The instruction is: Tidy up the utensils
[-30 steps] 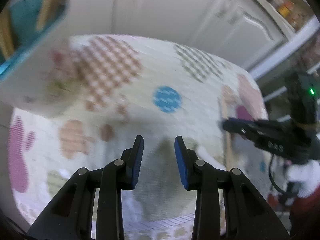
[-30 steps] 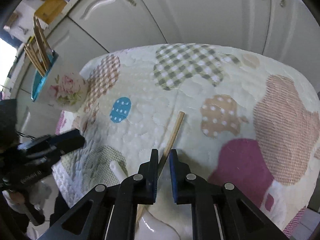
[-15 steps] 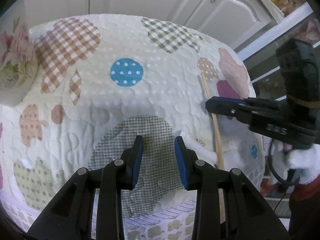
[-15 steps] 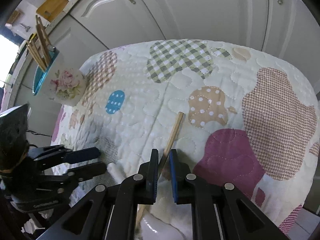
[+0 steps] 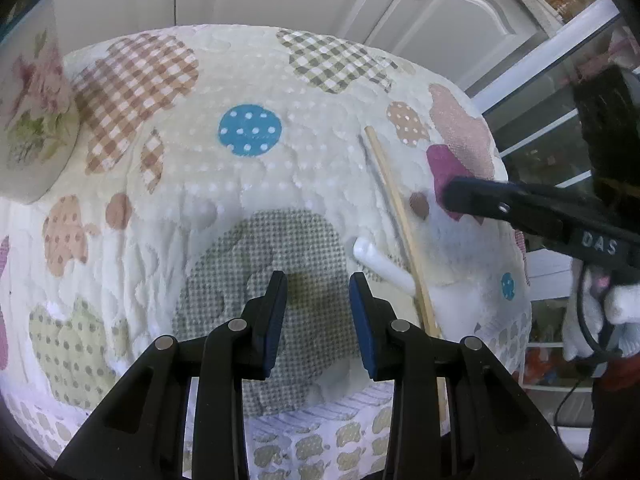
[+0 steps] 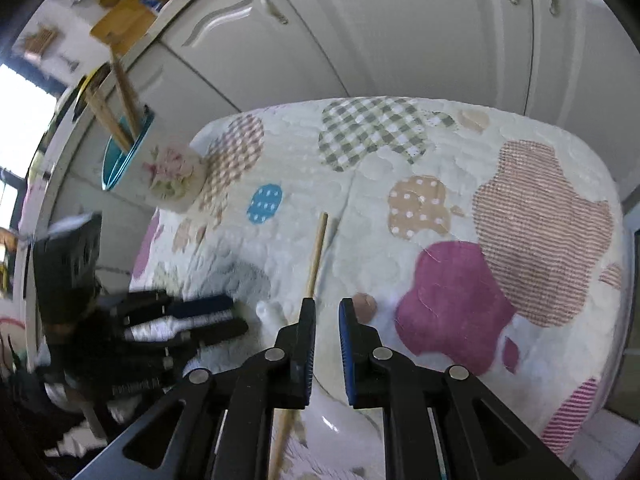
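Nearest, left wrist view: left gripper [image 5: 318, 312], fingers apart, nothing between them, poised over a grey-checked patch of the quilted cloth [image 5: 256, 184].

Just right of that: white ceramic spoon [image 5: 382, 266], handle end pointing toward the left gripper, bowl end hidden. Wooden chopstick [image 5: 396, 208] lying alongside, running from the near table edge away across the cloth; touching the spoon or merely beside it, cannot tell.

Nearest, right wrist view: right gripper [image 6: 327, 342], fingers parted by a narrow gap, empty. Chopstick [image 6: 316, 256] passing just left of the left-hand finger, outside the gap, not clamped. Spoon [image 6: 272, 314] partly visible beside it, white bowl showing below the fingers.

Mid distance: blue dotted patch, plaid patches, magenta patch on the cloth.

Far left: floral utensil holder [image 6: 176, 178] with teal rim, several wooden sticks [image 6: 120, 104] already standing in it; well apart from the loose chopstick and spoon.

Beyond: white cabinet doors [image 6: 400, 32].

Hazards, as judged:
- Closing the right gripper from here likely to miss, chopstick lying outside the gap.
- Thin round stick prone to rolling on soft quilting when nudged sideways.
- Chopstick and spoon close to the near edge; a push could send either off the table.
- Two grippers near one another; risk of collision over the same items.
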A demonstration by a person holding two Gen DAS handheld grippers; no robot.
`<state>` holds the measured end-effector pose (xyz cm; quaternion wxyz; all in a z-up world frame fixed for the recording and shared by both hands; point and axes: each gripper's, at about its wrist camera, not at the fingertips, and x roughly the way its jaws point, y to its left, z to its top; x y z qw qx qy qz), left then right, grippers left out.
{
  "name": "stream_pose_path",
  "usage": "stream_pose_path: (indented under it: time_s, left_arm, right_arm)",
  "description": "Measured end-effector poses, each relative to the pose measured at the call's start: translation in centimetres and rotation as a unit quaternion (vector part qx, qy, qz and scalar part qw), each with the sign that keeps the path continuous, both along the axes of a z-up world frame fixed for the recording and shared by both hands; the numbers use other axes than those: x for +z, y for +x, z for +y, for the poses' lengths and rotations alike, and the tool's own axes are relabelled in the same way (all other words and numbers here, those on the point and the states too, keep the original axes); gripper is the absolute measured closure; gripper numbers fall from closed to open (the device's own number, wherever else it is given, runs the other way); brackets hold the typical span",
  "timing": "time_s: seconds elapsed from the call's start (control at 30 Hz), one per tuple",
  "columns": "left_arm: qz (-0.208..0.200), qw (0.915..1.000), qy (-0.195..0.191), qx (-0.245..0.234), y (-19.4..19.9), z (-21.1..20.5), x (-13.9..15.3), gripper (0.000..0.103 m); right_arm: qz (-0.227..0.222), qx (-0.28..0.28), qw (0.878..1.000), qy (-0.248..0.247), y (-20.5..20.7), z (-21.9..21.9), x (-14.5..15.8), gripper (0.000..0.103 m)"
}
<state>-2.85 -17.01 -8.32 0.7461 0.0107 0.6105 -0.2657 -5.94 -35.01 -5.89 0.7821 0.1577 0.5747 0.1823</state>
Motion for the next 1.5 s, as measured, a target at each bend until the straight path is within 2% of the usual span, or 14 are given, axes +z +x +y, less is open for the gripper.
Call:
stream_pose_path:
  time_s: [0.07, 0.2, 0.27, 0.3, 0.37, 0.57, 0.87, 0.9, 0.93, 1.13, 1.27, 1.37, 1.4, 1.5]
  left_arm:
    - [0.000, 1.0000, 0.001, 0.003, -0.1, 0.4, 0.1, 0.072]
    - [0.001, 0.9999, 0.000, 0.011, -0.1, 1.0, 0.2, 0.072]
    - [0.004, 0.9999, -0.003, 0.015, -0.1, 1.3, 0.2, 0.072]
    - [0.005, 0.9999, -0.005, 0.015, -0.2, 1.3, 0.2, 0.071]
    - [0.006, 0.9998, -0.009, 0.013, -0.2, 1.1, 0.2, 0.067]
    - [0.018, 0.9993, -0.030, 0.009, -0.2, -0.9, -0.2, 0.066]
    - [0.001, 0.9991, -0.026, 0.033, 0.5, -4.0, -0.6, 0.066]
    - [-0.001, 0.9990, -0.028, 0.036, 0.6, -4.2, -0.6, 0.070]
    - [-0.007, 0.9991, -0.024, 0.035, 0.6, -4.4, -0.6, 0.085]
    - [-0.030, 0.9988, -0.031, 0.023, 0.5, -3.1, 0.6, 0.089]
    - [-0.057, 0.9973, -0.029, 0.035, 0.9, -1.0, 2.7, 0.092]
    - [-0.079, 0.9955, -0.026, 0.046, 1.1, 1.0, 4.2, 0.094]
    - [-0.085, 0.9948, -0.026, 0.050, 1.2, 1.6, 4.6, 0.095]
    - [-0.093, 0.9936, -0.025, 0.058, 1.2, 3.3, 5.7, 0.096]
  right_arm:
    - [0.000, 0.000, 1.000, -0.003, 0.8, 1.0, -0.6, 0.076]
    - [0.013, -0.012, 1.000, -0.007, 3.0, 2.6, -2.6, 0.076]
    - [0.016, -0.011, 1.000, -0.009, 3.4, 2.9, -3.3, 0.090]
    - [0.016, -0.011, 1.000, -0.001, 3.2, 2.7, -3.2, 0.096]
    - [0.008, -0.007, 1.000, 0.011, 2.5, 2.0, -2.1, 0.096]
    - [-0.021, -0.008, 0.999, 0.024, -2.2, -1.7, 1.7, 0.096]
    - [-0.022, -0.041, 0.998, 0.049, -5.8, -4.6, 1.9, 0.096]
    - [-0.023, -0.042, 0.997, 0.052, -5.9, -4.7, 1.9, 0.096]
    - [-0.024, -0.043, 0.997, 0.054, -6.0, -4.8, 2.0, 0.096]
    - [-0.039, -0.040, 0.997, 0.059, -5.8, -4.9, 3.2, 0.096]
    - [-0.035, -0.033, 0.998, 0.032, -5.0, -4.0, 2.9, 0.096]
    - [-0.017, -0.029, 0.999, -0.024, -4.6, -3.1, 1.7, 0.095]
    - [-0.011, -0.030, 0.998, -0.048, -4.6, -3.0, 1.3, 0.091]
    - [0.002, -0.024, 0.998, -0.056, -4.6, -2.6, 0.3, 0.091]
